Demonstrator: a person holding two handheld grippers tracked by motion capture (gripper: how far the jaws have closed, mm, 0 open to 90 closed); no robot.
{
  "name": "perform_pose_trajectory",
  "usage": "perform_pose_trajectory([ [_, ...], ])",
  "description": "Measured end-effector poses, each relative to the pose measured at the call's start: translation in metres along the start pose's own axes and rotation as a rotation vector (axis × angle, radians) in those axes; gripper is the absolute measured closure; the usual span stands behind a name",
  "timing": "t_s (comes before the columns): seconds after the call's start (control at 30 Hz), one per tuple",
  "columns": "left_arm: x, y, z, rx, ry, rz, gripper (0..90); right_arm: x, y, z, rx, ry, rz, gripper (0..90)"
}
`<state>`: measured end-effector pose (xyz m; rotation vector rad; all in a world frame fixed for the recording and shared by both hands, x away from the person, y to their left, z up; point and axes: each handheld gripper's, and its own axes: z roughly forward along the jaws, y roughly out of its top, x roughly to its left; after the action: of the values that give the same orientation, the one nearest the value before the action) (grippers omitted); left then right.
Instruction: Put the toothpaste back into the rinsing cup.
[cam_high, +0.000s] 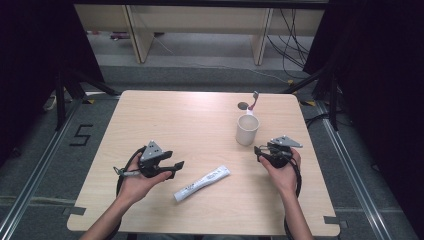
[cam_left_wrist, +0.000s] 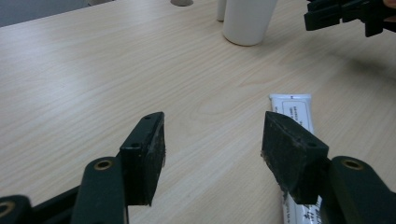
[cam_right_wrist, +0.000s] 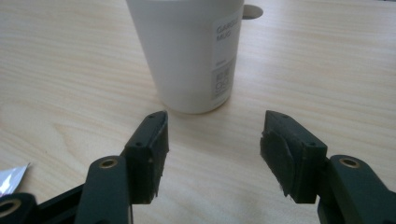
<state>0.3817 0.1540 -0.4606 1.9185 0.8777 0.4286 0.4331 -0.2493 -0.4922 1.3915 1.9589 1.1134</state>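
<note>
open right gripper (cam_right_wrist: 212, 140) before white cup (cam_right_wrist: 189, 51) labelled "mug"

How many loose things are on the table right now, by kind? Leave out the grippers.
Mug: 1
Toothbrush, standing in the mug: 1
Tube: 1
Total: 3
</note>
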Motion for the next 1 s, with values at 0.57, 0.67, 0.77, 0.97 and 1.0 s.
perform_pose_trajectory([
  [0.57, -0.018, 0.017, 0.018, 0.184, -0.088, 0.11, 40.7, 0.003, 0.001, -0.001, 0.004, 0.006, 0.026, 41.2],
  [0.67, -0.022, 0.019, 0.022, 0.232, -0.113, 0.128, 41.4, 0.002, 0.001, -0.001, -0.001, 0.008, 0.008, 41.2],
  [0.77, -0.025, 0.022, 0.025, 0.274, -0.127, 0.138, 43.2, 0.002, 0.002, -0.001, -0.002, -0.005, -0.005, 41.2],
  [0.97, -0.029, 0.03, 0.036, 0.45, -0.168, 0.158, 46.1, 0.004, 0.001, 0.001, 0.0, 0.022, 0.01, 41.2],
  [1.0, -0.03, 0.031, 0.038, 0.471, -0.167, 0.147, 46.6, 0.004, 0.001, 0.001, 0.0, 0.018, 0.01, 41.1],
])
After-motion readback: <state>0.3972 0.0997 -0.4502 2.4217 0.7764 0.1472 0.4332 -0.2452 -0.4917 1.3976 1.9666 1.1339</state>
